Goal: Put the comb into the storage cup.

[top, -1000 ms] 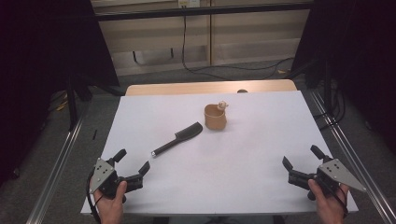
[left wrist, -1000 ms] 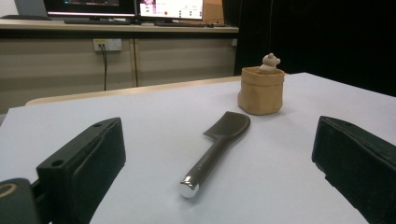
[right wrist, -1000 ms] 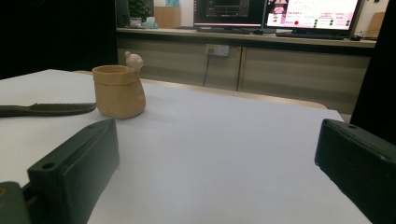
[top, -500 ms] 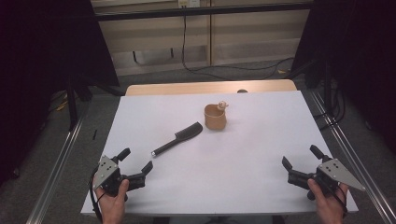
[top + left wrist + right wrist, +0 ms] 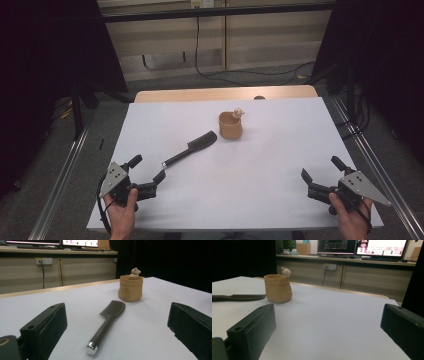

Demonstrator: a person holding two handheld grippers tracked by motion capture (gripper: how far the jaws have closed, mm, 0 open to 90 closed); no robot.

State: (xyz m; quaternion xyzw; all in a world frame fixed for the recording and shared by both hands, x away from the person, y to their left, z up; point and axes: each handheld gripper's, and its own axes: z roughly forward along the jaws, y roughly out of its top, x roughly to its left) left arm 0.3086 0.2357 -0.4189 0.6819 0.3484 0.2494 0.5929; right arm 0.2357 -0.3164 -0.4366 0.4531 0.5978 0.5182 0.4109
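Left gripper (image 5: pixel 147 174) at lower left of the high view, fingers spread wide, nothing held. Comb (image 5: pixel 191 148) lies flat on the table (image 5: pixel 280 165) just left of centre; its metal-tipped handle end points at that gripper, close but apart. Right gripper (image 5: pixel 320 175) at lower right, fingers released. Tan cup (image 5: pixel 230 125) sits above centre.

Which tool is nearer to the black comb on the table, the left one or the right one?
Left. The left tool is open just before the comb handle's metal end, not touching it. The right tool is open far across the table, near the front right corner.
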